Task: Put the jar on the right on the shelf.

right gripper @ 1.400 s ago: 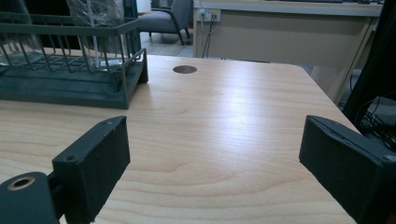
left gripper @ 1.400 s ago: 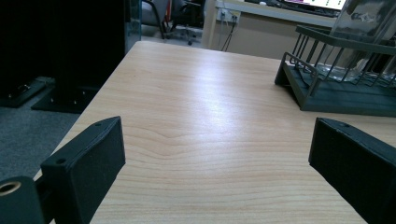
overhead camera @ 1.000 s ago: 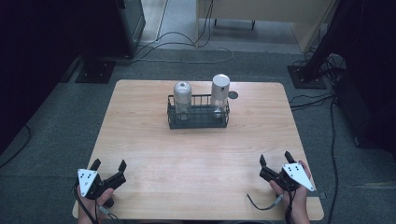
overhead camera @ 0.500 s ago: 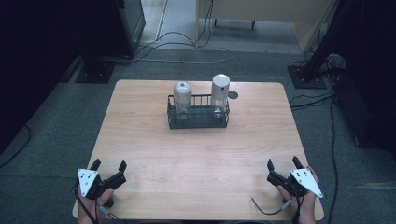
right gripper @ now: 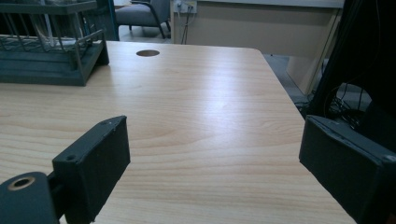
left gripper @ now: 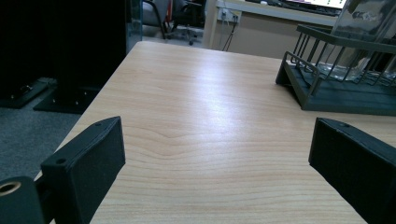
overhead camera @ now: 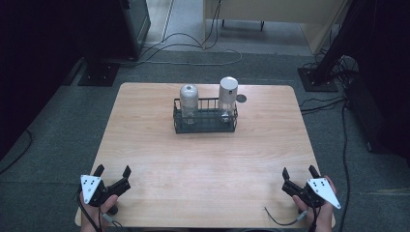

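Light wooden table [overhead camera: 203, 164] on grey carpet; a dark wire rack [overhead camera: 205, 118] with two bottles stands at its far middle. Left gripper [overhead camera: 113, 179] and right gripper [overhead camera: 300, 176] rest at the near corners, jaws wide apart, empty

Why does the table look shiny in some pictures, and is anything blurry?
Left gripper view: a pale glare streak runs across the table; the rack at the far right is slightly soft. Right gripper view: a similar sheen mid-table; the near jaws look blurred. High view: evenly lit wood, dark surroundings, both bottles small but readable.
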